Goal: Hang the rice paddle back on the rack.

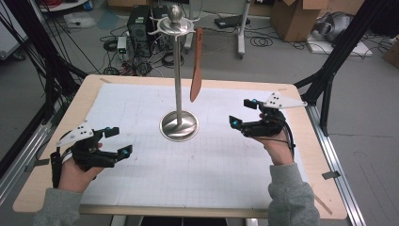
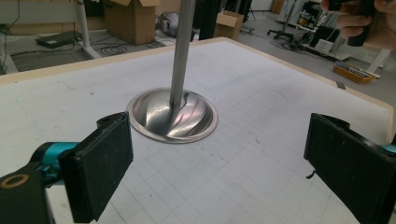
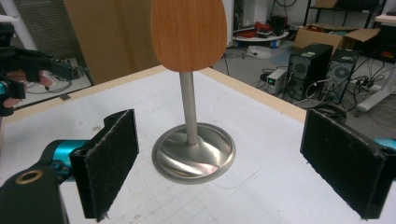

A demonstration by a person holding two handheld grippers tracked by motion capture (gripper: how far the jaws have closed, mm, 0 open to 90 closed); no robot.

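Desk [image 1: 56, 155], wood-edged with a white gridded sheet over most of its top; floor beyond it crowded with cables, computer towers and cardboard boxes.

Metal stand [image 1: 178, 70] upright near the desk's middle; round base on the sheet, thin pole, hooked crown and ball on top seen from the high view; the left gripper view gives base and lower pole, nothing of the crown.

Wooden spatula [image 1: 196, 66] hangs from one of the crown's hooks on the stand's right side, blade down, clear of the desk; in the right gripper view its rounded blade [image 3: 188, 32] hangs in front of the pole, above the base, between the two jaws and well beyond them.

Left gripper [image 1: 117, 141] held low over the sheet at the near left, jaws wide apart, nothing between them; well apart from the stand.

Right gripper [image 1: 240, 113] held over the right of the sheet, jaws likewise spread and holding nothing, pointed at the stand.
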